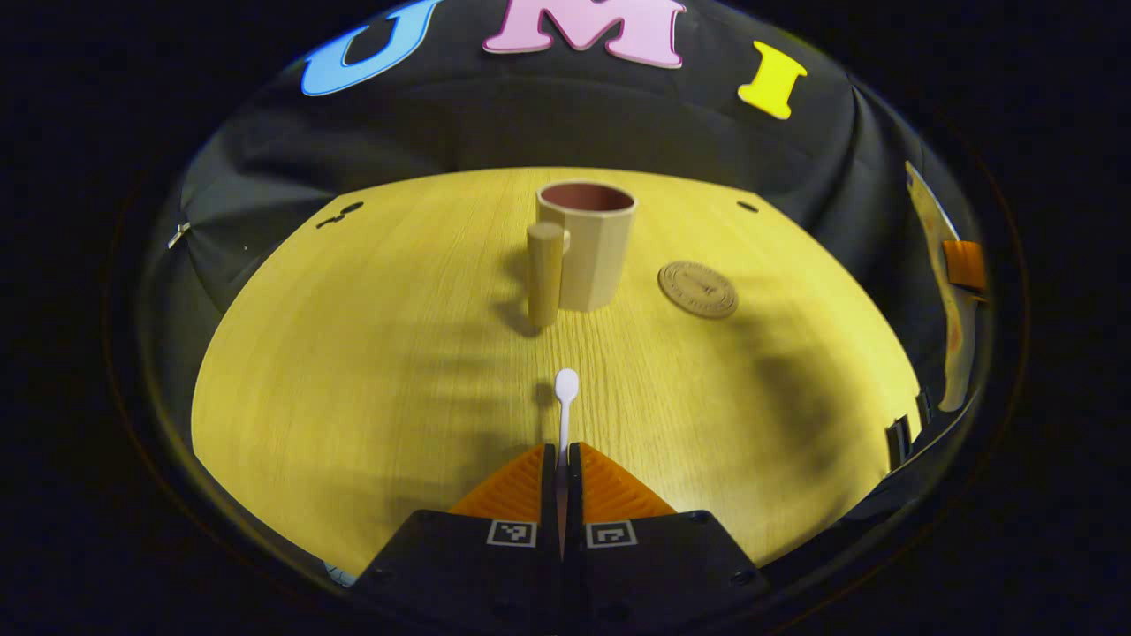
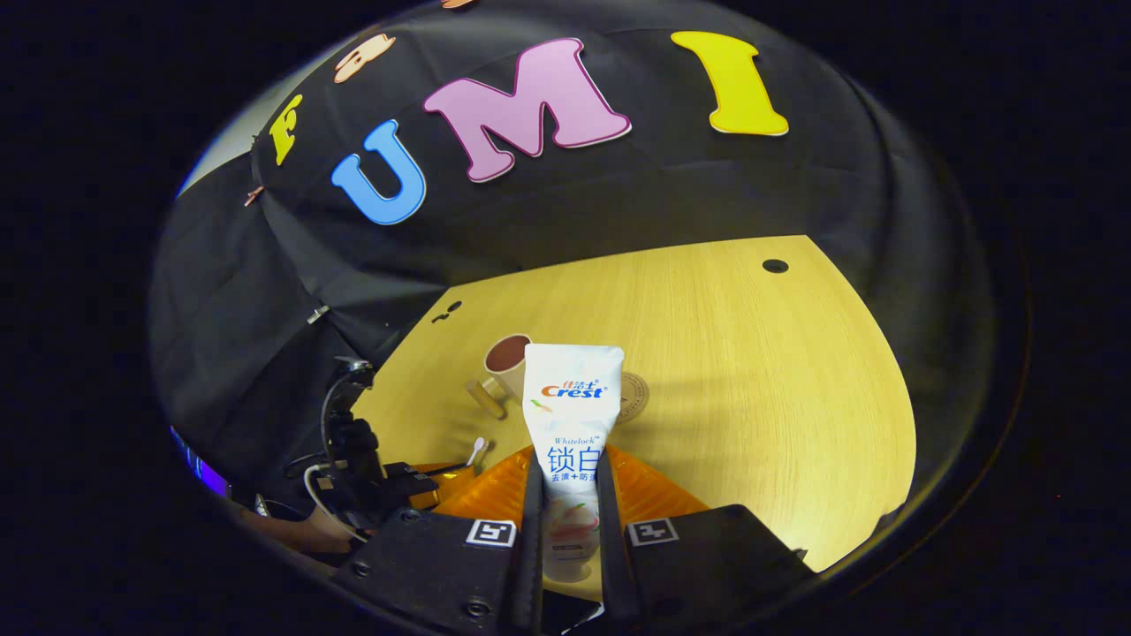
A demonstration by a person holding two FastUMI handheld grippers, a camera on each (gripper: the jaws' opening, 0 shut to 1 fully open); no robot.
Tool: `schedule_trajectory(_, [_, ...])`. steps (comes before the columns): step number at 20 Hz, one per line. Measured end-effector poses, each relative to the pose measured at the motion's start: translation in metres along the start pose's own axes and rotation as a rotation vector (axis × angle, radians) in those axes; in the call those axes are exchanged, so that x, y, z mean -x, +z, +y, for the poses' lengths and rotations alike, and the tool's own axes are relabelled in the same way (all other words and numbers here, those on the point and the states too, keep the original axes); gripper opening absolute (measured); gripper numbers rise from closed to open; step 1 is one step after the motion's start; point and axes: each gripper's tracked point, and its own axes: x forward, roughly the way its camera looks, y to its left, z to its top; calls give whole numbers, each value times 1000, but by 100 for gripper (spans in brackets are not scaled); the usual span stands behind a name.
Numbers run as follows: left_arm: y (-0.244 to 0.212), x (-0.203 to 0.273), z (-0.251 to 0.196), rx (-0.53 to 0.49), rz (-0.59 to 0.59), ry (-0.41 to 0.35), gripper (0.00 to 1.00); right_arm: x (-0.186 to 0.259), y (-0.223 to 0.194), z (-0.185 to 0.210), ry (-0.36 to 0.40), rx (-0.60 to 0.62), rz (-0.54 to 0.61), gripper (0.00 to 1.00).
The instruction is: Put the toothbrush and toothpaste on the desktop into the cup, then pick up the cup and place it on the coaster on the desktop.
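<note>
A beige cup [image 1: 588,243] with a thick cylindrical handle stands upright at the far middle of the wooden desktop [image 1: 353,353]. A round brown coaster [image 1: 698,289] lies just right of it. My left gripper [image 1: 563,450] is shut on a white toothbrush [image 1: 566,386], whose head points toward the cup above the desktop. In the right gripper view, my right gripper [image 2: 570,459] is shut on a white toothpaste tube [image 2: 573,397], held upright high over the desktop. Past the tube sit the cup [image 2: 508,358] and the half-hidden coaster [image 2: 634,397]. The toothpaste [image 1: 945,300] also shows at the far right of the left gripper view.
The desktop [image 2: 751,371] has a small cable hole [image 2: 775,265] near its far right corner and another [image 1: 747,207] behind the coaster. Black cloth walls close in the back and sides. My left gripper [image 2: 442,473], with cables and a hand, shows at lower left.
</note>
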Motion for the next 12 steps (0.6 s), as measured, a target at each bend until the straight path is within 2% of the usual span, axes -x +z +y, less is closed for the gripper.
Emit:
schedule_trajectory(1, [12, 11, 1, 9, -36, -21, 6, -1, 6, 8, 5, 5, -20, 31])
schedule_trajectory(2, [22, 21, 3, 19, -72, -40, 6, -3, 13, 16, 12, 15, -41, 26])
schedule_trajectory(3, [33, 33, 5, 29, -103, -59, 6, -5, 20, 25, 21, 24, -63, 26])
schedule_trajectory(4, [41, 47, 8, 39, -129, -73, 6, -10, 30, 34, 37, 33, -84, 31])
schedule_trajectory(9, [72, 107, 26, 72, -227, -109, 6, -49, 74, 84, 111, 44, -183, 31])
schedule_trajectory(10, [75, 119, 29, 74, -241, -114, 6, -59, 83, 92, 123, 48, -199, 25])
schedule_trajectory(11, [79, 130, 34, 72, -257, -114, 6, -68, 91, 101, 134, 53, -214, 31])
schedule_trajectory(12, [81, 140, 38, 72, -272, -113, 6, -77, 99, 109, 145, 59, -230, 31])
